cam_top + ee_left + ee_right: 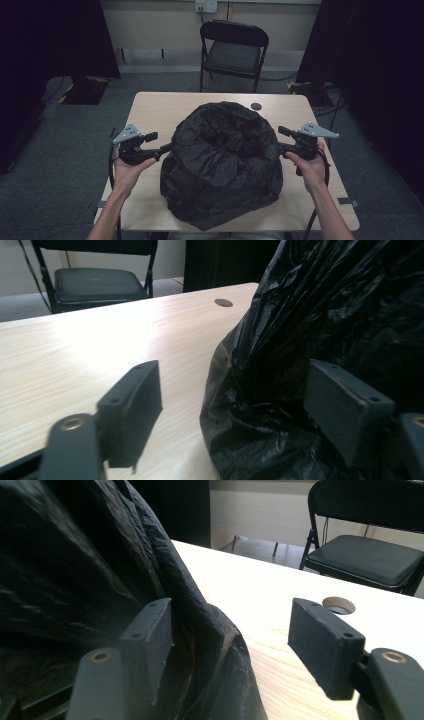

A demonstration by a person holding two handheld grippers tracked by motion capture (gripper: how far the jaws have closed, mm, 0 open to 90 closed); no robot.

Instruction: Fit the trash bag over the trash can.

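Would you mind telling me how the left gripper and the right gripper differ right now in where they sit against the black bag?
The left gripper meets the black bag on its left flank; the right gripper meets its right flank. In the left gripper view the bag covers the right-hand finger's side; in the right gripper view it lies behind the left-hand finger. Both grippers are open, level above the table, each in one hand.

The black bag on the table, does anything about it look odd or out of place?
Nothing looks spilled or torn. The black bag is a crumpled plastic heap slumped in the middle of the table, its mouth rolled down and open at the top. The left gripper and right gripper sit at its sides, fingers apart.
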